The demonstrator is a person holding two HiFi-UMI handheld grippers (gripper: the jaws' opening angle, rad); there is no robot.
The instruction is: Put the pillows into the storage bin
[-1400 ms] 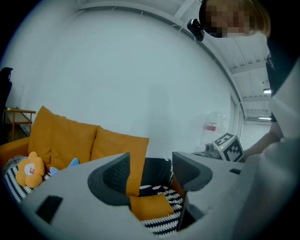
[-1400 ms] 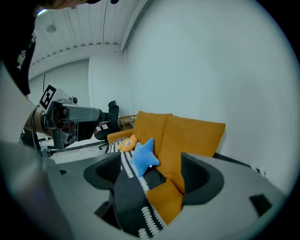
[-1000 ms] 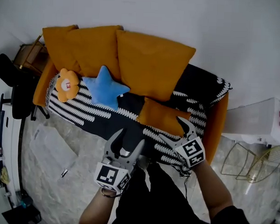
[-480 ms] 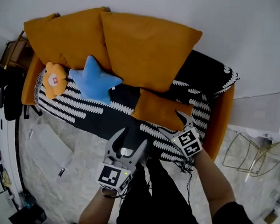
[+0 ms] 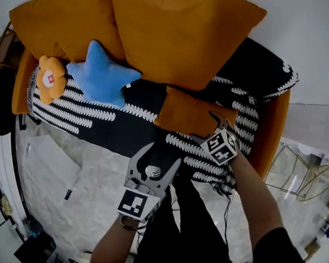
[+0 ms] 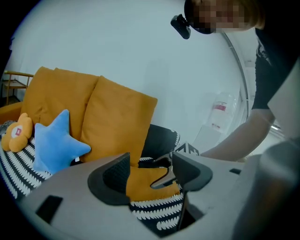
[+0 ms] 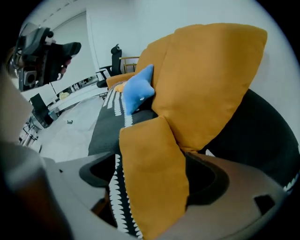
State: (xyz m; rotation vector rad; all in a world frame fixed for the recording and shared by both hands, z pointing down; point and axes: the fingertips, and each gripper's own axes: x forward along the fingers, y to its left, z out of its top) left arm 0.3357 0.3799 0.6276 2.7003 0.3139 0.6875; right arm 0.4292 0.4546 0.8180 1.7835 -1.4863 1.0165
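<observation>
Straddles small orange pillow [image 5: 189, 115] with right gripper [image 5: 206, 127], jaws wide, just opening further, not squeezing. Hangs left gripper [image 5: 161, 155] agape, empty, over front edge of sofa [image 5: 275, 132]. Pillow flat on striped throw [image 5: 116, 129]; behind, large orange cushions [image 5: 179, 31], blue star pillow [image 5: 99, 75]; marble floor [image 5: 71, 179], white wall [image 5: 307, 41].

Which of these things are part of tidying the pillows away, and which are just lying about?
Part of the job: small orange pillow, blue star pillow, orange flower pillow, perhaps the big orange cushions.
Just lying about: striped blanket, orange sofa, wire frame.
</observation>
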